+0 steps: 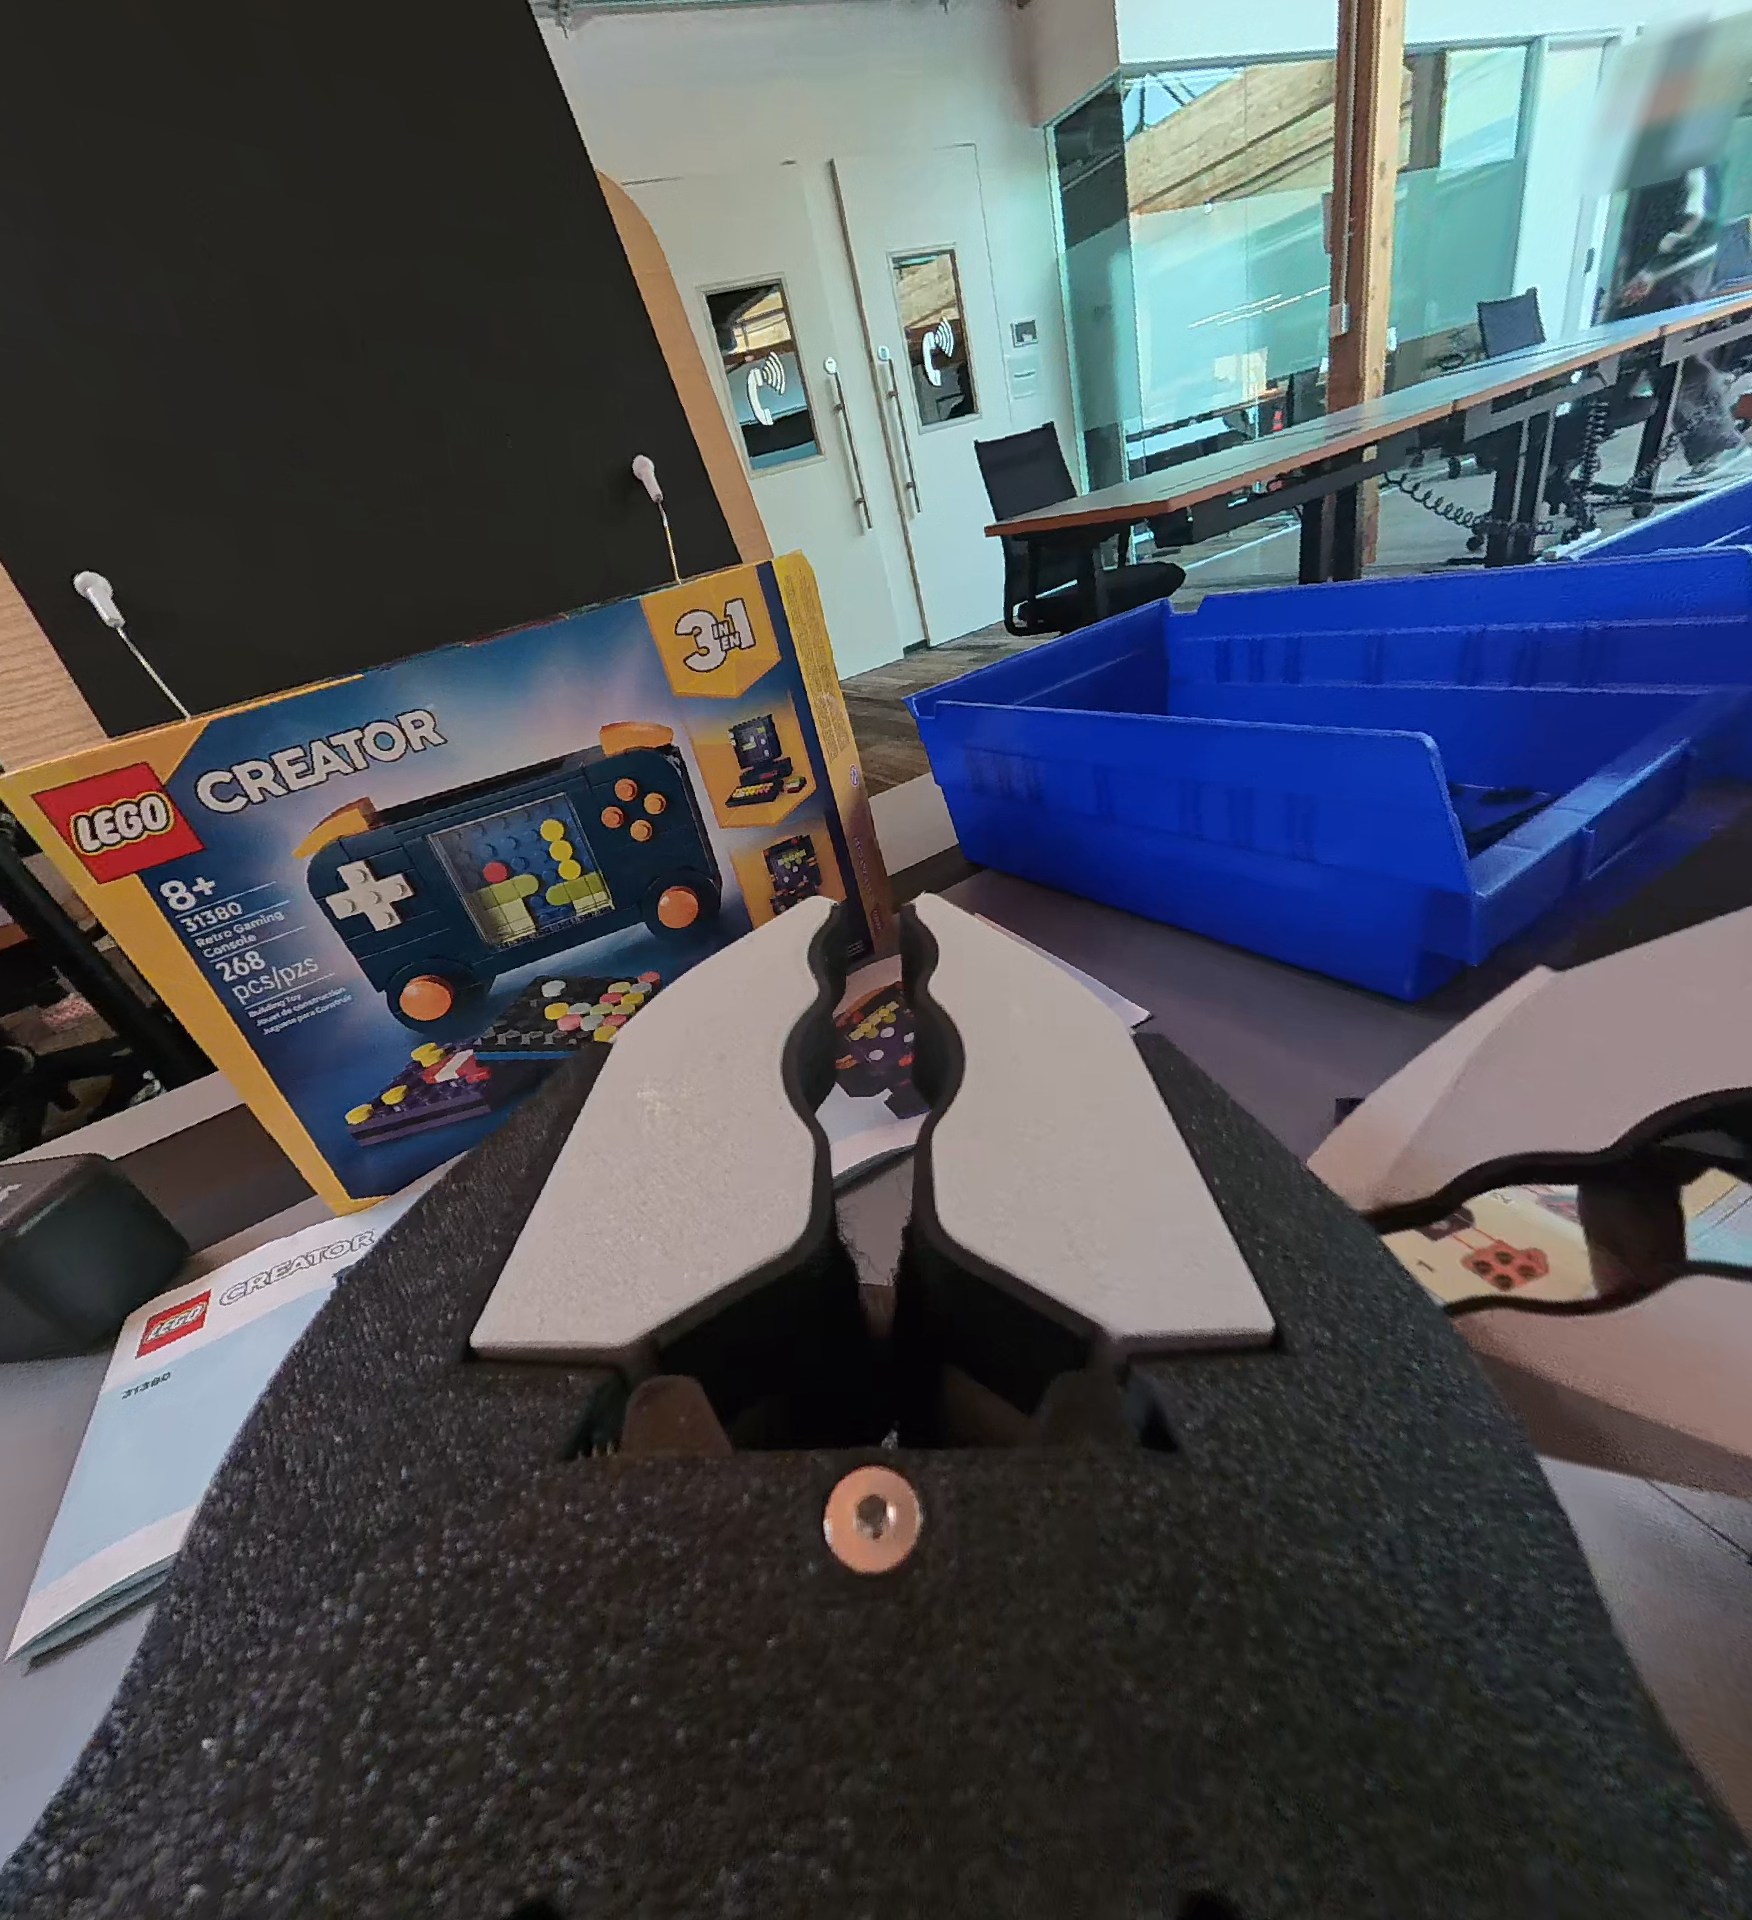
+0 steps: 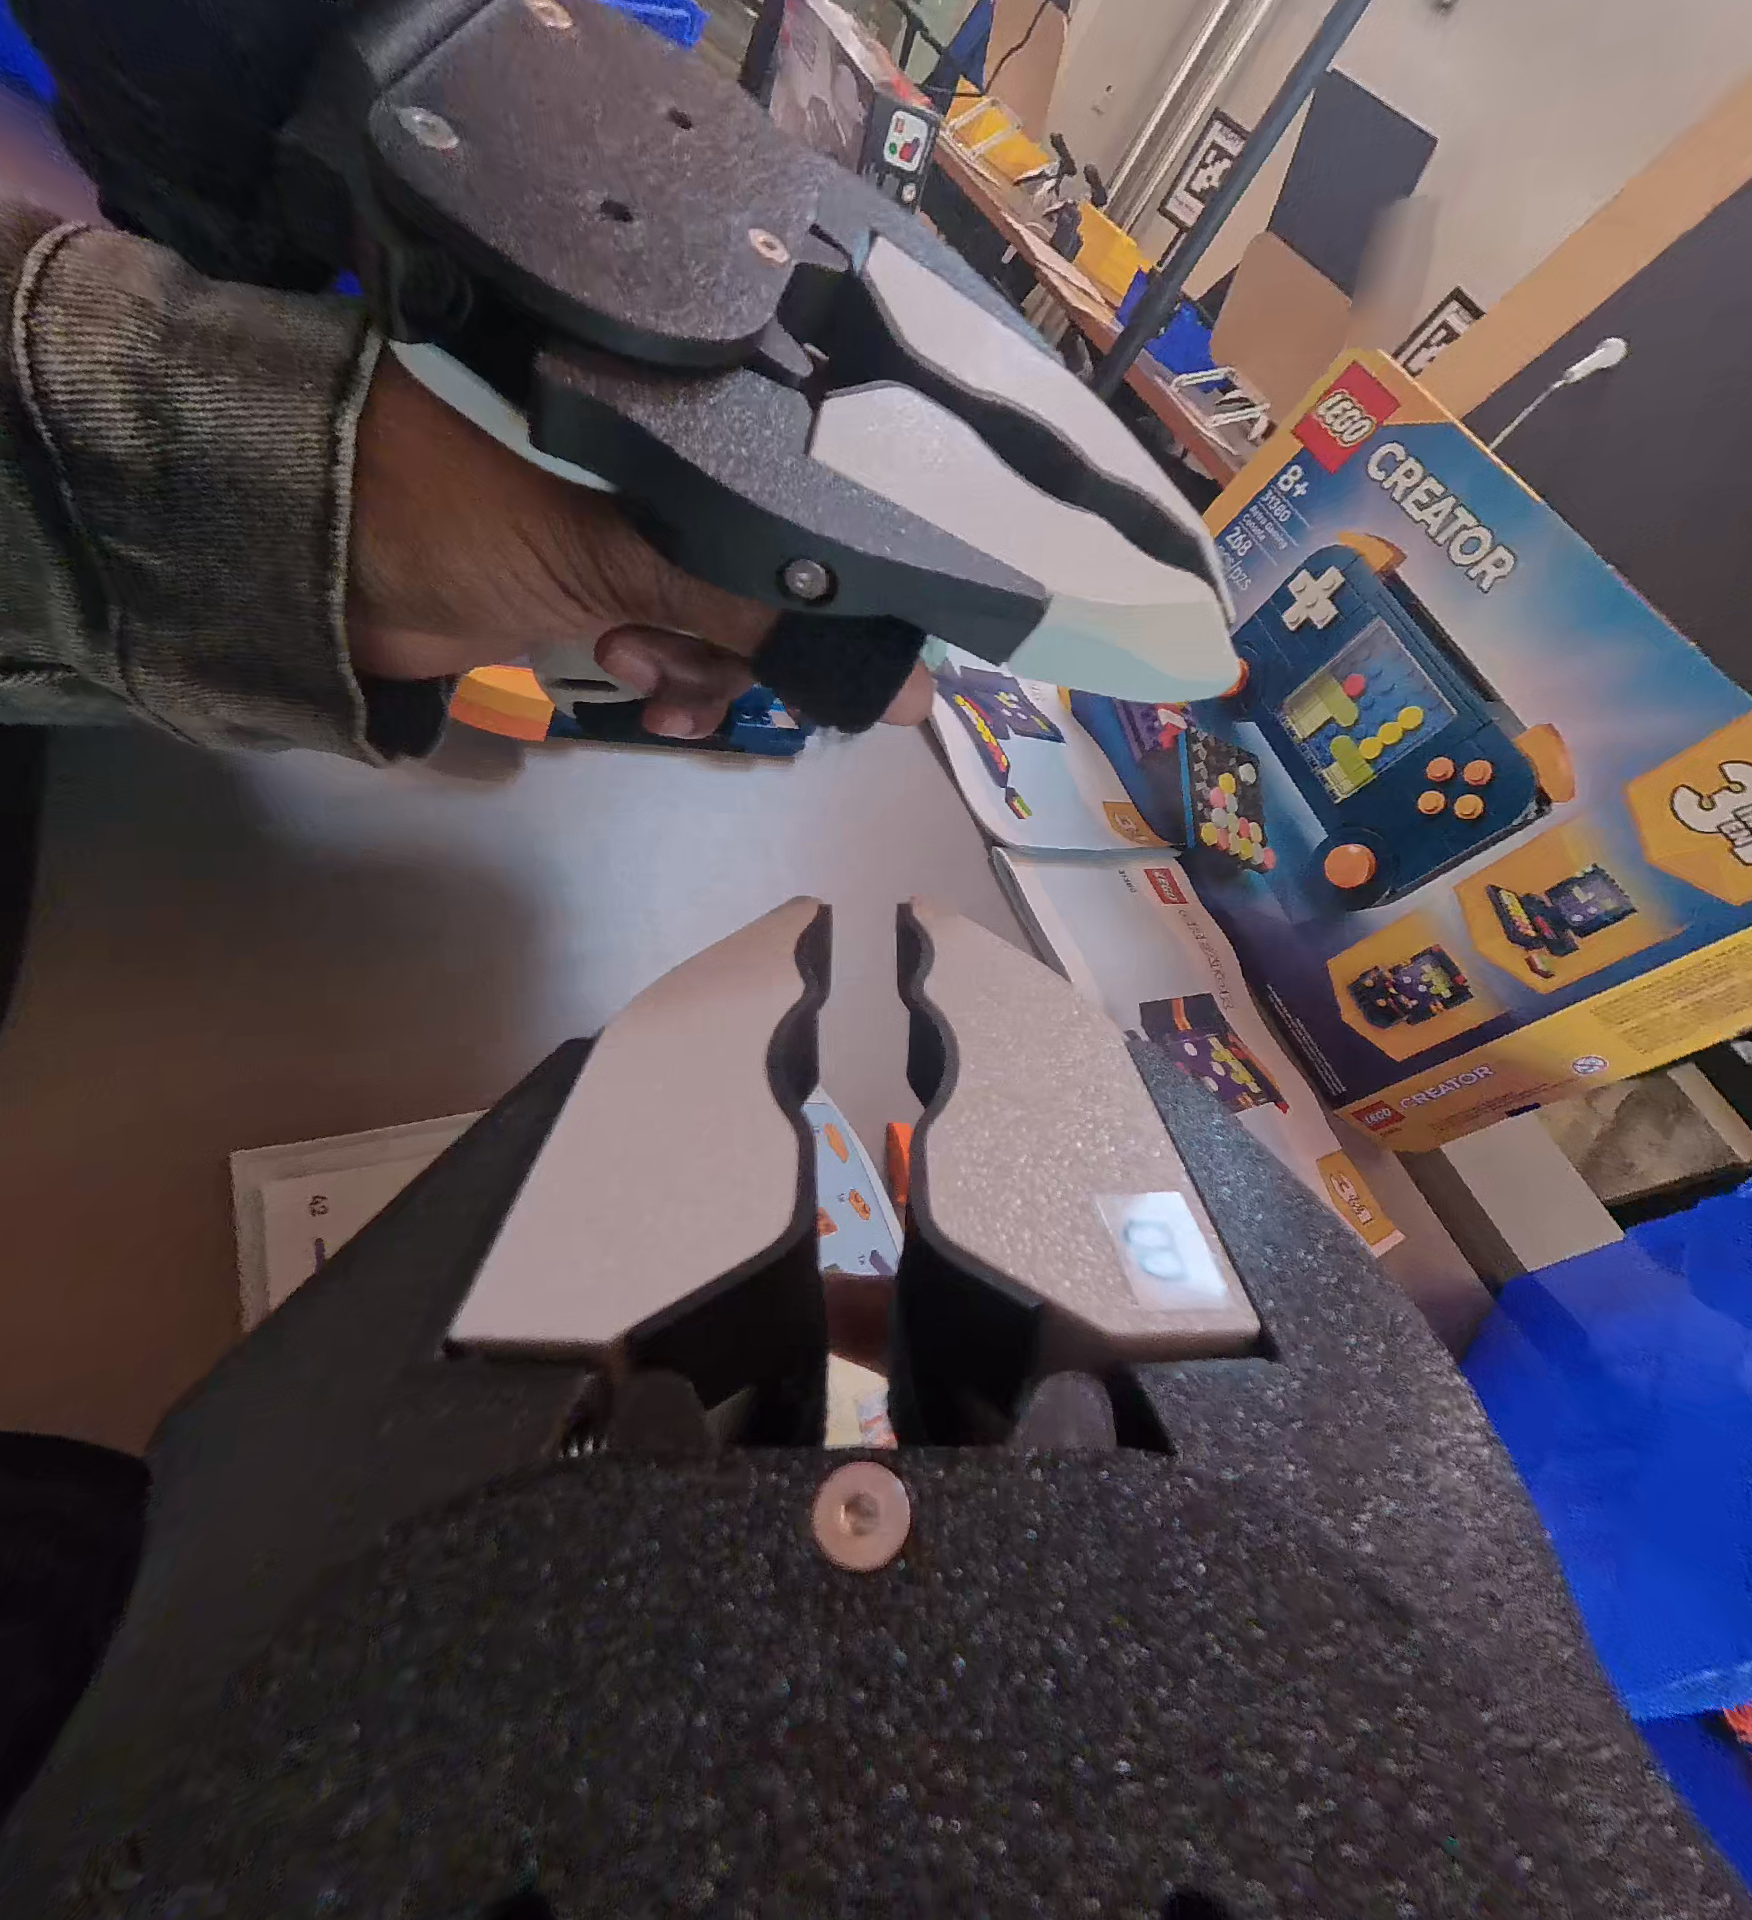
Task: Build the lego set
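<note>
While both grippers' wavy-edged fingers [image 2: 1017,1122] gape bare, glossy cardboard box [image 1: 415,894] stands upright.

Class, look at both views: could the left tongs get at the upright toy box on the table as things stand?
Probably yes. The left tongs are slightly parted, hold nothing, and point at the toy box; only flat booklets lie on the table between them.

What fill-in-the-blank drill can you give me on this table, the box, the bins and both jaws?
1. The toy brick box stands upright against a ____ board.
2. The plastic bins right of the box are ____ in colour.
3. The left gripper and right gripper both have jaws slightly apart, gripping ____.
4. The instruction booklets lie on the ____ table.

Missing words: black; blue; nothing; grey
</note>
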Demonstrator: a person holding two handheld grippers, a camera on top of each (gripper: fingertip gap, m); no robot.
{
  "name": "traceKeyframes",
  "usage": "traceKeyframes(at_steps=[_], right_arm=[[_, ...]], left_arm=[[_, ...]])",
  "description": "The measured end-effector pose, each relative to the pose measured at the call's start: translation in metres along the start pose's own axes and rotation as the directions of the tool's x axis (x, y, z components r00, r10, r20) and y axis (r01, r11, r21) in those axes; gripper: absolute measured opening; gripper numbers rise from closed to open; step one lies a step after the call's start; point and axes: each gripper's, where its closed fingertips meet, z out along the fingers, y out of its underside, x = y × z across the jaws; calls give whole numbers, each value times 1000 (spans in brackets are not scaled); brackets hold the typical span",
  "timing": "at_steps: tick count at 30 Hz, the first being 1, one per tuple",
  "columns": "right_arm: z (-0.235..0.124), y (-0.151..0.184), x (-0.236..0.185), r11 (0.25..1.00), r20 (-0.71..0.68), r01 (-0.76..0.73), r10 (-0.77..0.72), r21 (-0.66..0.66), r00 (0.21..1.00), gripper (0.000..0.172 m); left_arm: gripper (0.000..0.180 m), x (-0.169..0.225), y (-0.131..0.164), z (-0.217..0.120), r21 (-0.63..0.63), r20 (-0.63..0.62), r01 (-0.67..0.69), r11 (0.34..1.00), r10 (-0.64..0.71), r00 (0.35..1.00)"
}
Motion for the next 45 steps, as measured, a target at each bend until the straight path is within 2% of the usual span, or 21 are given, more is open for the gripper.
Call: traceKeyframes(at_steps=[3,6,9,12,14,21,24,26,31,35,36,37,42,45], right_arm=[[1,0,-6,1000,28,26,-26,-6,999,0],[0,-1,-6,999,25,32,-32,5,999,1],[0,-1,-6,1000,42,-4,3,19,999,10],[1,-1,-8,999,68,-34,33,14,997,0],[1,0,-9,999,75,-48,47,9,996,0],[-2,-3,6,988,39,-134,131,75,991,14],[-7,-7,19,961,38,-234,231,146,972,15],[-10,-6,29,937,41,-301,298,177,954,3],[-24,-2,62,833,31,-466,479,299,877,0],[-33,9,87,747,7,-561,599,357,801,20],[-35,11,91,733,3,-573,614,366,789,14],[-38,13,94,723,1,-578,624,377,781,0],[-43,16,101,691,4,-593,650,414,760,0],[-43,15,102,702,-10,-567,632,431,775,16]], left_arm=[[9,0,1,0,-4,0,-2,1000,2,1000],[9,0,2,1,-7,1,1,1000,-1,1000],[10,0,3,1,-9,1,1,1000,-1,1000],[10,0,2,1,-6,-1,1,1000,-1,1000],[10,0,2,1,-5,-2,3,1000,-3,1000],[11,4,-3,0,11,-24,21,1000,-21,999],[11,8,-1,1,3,-39,29,1000,-29,999],[11,12,-1,1,4,-48,28,1000,-27,998],[11,16,-6,-1,18,-59,19,1000,-18,998],[14,22,-5,0,16,-81,23,1000,-22,997],[15,24,-4,0,13,-86,20,1000,-19,996],[17,25,-4,0,12,-87,17,1000,-16,996],[28,27,-6,0,24,-94,18,1000,-15,995],[33,28,-8,-1,35,-101,37,999,-33,994]])
